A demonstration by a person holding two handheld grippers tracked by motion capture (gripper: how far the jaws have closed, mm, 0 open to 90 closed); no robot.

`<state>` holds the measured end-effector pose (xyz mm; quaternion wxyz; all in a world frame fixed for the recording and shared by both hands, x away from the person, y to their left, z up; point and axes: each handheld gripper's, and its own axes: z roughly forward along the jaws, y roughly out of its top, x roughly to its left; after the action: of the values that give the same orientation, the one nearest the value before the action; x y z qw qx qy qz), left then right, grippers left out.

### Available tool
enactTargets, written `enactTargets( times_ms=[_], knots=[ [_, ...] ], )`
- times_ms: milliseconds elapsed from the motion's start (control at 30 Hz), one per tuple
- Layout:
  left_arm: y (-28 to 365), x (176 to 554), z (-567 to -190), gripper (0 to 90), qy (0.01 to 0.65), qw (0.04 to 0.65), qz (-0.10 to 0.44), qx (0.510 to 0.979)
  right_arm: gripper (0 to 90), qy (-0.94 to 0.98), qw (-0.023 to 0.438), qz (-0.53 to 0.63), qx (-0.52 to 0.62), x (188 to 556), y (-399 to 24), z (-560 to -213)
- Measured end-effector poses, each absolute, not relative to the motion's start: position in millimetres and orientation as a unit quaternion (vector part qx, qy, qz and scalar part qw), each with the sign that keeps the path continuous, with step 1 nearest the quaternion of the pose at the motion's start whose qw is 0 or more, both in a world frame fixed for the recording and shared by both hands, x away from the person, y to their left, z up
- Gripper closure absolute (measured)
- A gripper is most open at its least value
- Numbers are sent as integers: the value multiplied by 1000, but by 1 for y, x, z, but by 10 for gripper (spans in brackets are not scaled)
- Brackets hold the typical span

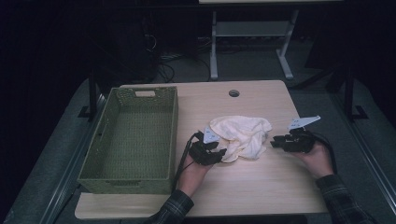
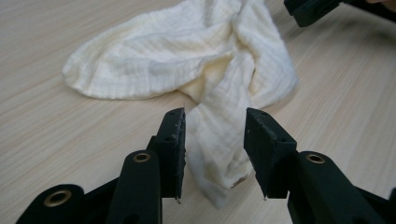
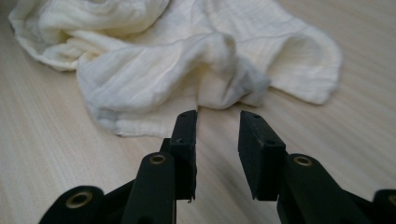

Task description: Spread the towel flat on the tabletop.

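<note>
Two plaid sleeves at near edge of wooden table, hands entering from below. Left gripper just left of crumpled cream cloth, jaws parted, a narrow tail of cloth lying between the pads without being pressed. Right gripper just right of cloth, jaws likewise parted, nothing between them; bare tabletop under the pads, nearest cloth edge just ahead of the tips. Cloth bunched and unfolded near middle of table, lying flat on the surface, held by neither tool. Green woven basket at left, apart from cloth, with no contents visible. Round cable hole at far edge of table; white frame of a second desk beyond, on dark floor. Judged stage: early, before any firm grasp; both tools placed at opposite sides of cloth, apparently ready to pinch it. Judged remainder: closing on cloth, lifting or straightening it, then possibly moving it to basket, though the intended end cannot be told from these views.
</note>
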<state>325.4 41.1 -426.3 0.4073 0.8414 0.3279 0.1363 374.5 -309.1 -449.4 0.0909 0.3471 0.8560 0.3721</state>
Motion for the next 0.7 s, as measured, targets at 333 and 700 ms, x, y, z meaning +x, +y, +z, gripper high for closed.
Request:
enactTargets(
  times_ms=[333,700],
  knots=[
    [45,340,-437,556,338,392,147,843,670,863,60,377,332,381,-290,-465],
    [44,354,-439,543,347,400,149,835,686,867,59,367,332,382,-285,-470]
  ],
)
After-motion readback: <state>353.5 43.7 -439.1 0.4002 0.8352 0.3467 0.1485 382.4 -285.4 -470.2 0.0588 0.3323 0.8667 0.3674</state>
